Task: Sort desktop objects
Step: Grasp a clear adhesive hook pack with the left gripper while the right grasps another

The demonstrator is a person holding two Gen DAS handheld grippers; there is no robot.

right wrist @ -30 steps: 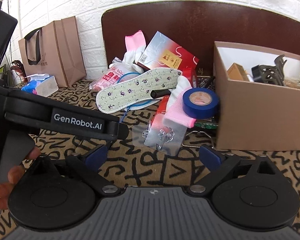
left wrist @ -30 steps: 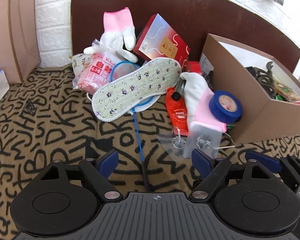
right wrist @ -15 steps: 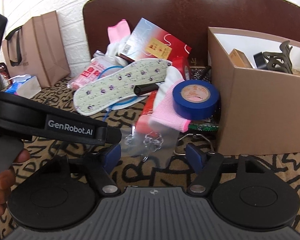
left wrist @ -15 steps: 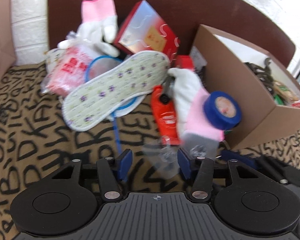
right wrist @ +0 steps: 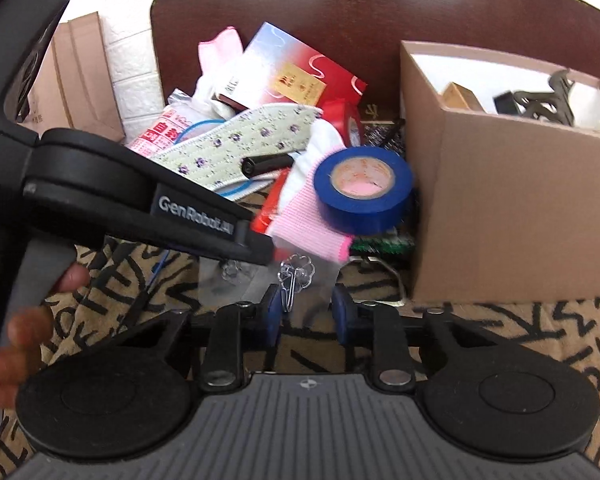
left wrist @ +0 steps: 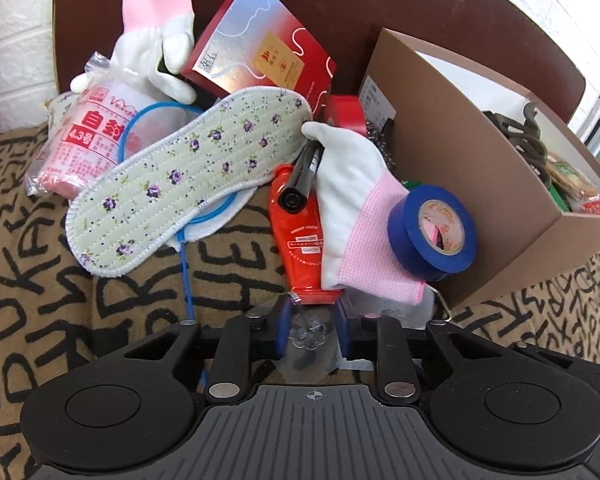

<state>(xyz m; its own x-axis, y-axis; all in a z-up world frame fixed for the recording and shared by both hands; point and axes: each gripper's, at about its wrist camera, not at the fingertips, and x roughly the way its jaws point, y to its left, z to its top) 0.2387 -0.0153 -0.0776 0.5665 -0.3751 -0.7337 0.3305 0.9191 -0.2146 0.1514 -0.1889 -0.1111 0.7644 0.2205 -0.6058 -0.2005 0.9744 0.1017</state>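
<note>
**Both jaws closing over the clear hook pack**

Your two grippers have come in low at the near edge of the pile, and both sets of jaws have just been closing. In the left wrist view, the left gripper (left wrist: pixel 310 330) has its jaws narrow, with the clear hook pack (left wrist: pixel 308 338) between the blue pads; whether the pads already press on it cannot be told. In the right wrist view, the right gripper (right wrist: pixel 305 314) is also narrow, with a hook of the same pack (right wrist: pixel 296 276) between its pads, and again contact is unclear. The left gripper crosses that view from the left and bears the words "GenRobot.AI".

This looks like the start of a two-handed pick-up; the box (left wrist: pixel 460 208), at the right edge of the patterned surface (left wrist: pixel 60 300), is the likely goal.

The pack lies just in front of a pink-cuffed glove (left wrist: pixel 364 240) and a red tube (left wrist: pixel 300 240). A blue tape roll (left wrist: pixel 432 236) rests on the glove, against the box.

Readable writing: a bag (left wrist: pixel 80 140) at the back left shows "43号" and large red Chinese characters. The red carton (left wrist: pixel 260 56) carries print too small to read.
</note>
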